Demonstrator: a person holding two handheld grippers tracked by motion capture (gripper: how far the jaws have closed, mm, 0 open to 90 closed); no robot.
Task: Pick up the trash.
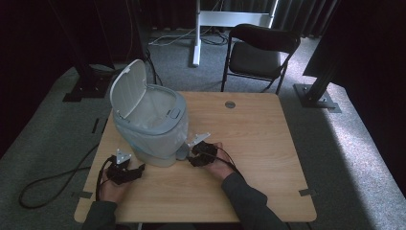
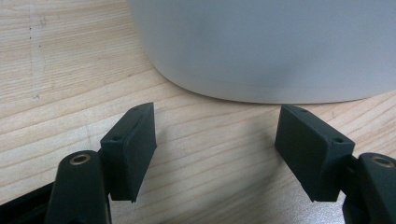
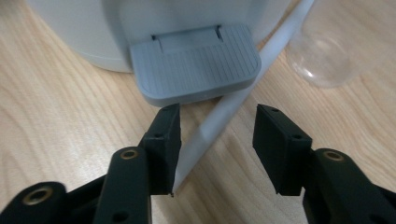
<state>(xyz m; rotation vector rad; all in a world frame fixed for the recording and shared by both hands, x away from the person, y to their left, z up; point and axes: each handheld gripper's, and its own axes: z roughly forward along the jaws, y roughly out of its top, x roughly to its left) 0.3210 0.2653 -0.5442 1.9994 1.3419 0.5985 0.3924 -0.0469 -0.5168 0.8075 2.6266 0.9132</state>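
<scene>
A pale grey pedal bin stands on the left half of the wooden table with its lid tipped up and back. Its ribbed grey pedal lies just beyond my right gripper, whose jaws stand apart near the tabletop. A pale strip runs on the table between those jaws, touching neither pad; I cannot tell what it is. At the bin's near left side, my left gripper is open and empty, with the bin's rounded base close ahead. From above, the left gripper and right gripper flank the bin's foot.
A blurred clear round object sits to the right of the pedal. Beyond the table's far edge stand a black folding chair and a white stand. A black cable trails off the left onto the carpet.
</scene>
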